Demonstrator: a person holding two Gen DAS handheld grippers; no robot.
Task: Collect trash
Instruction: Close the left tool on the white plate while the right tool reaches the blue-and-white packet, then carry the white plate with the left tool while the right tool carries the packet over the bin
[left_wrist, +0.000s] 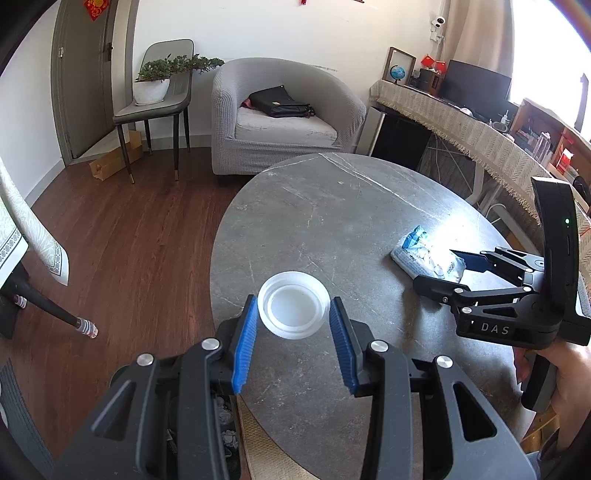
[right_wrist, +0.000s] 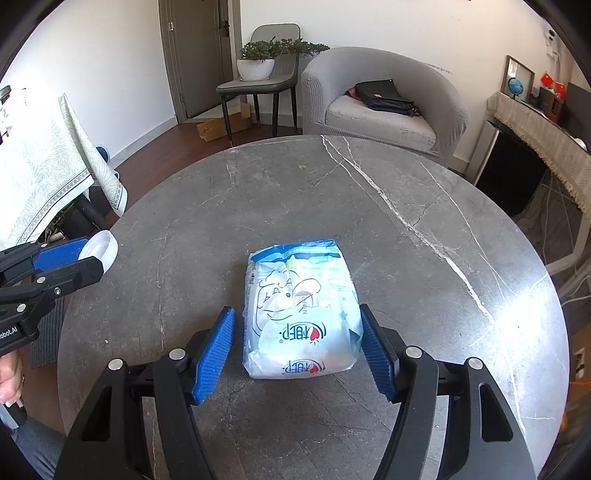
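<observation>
In the left wrist view, the left claw (left_wrist: 293, 325) is clenched on a round translucent white plastic lid (left_wrist: 293, 309), its blue pads (left_wrist: 246, 343) pressing on the lid's opposite edges so that the lid sits between the fingertips, over the near left edge of the round grey marble worktop (left_wrist: 332, 221). In the right wrist view, the right claw (right_wrist: 297, 347) is released and straddles a pale blue and white plastic packet (right_wrist: 301, 310) that lies flat on the worktop; the packet's near half sits between the blue pads (right_wrist: 214, 354), with a narrow gap on the left side, while on the right the pad is just beside the wrapper and contact there cannot be judged. The packet's far end reaches out beyond the fingertips toward the middle of the worktop. Beyond the worktop stand a grey armchair (right_wrist: 384, 99) carrying a black bag (right_wrist: 384, 96), and a grey chair (right_wrist: 258, 81) holding a potted plant (right_wrist: 258, 59).
</observation>
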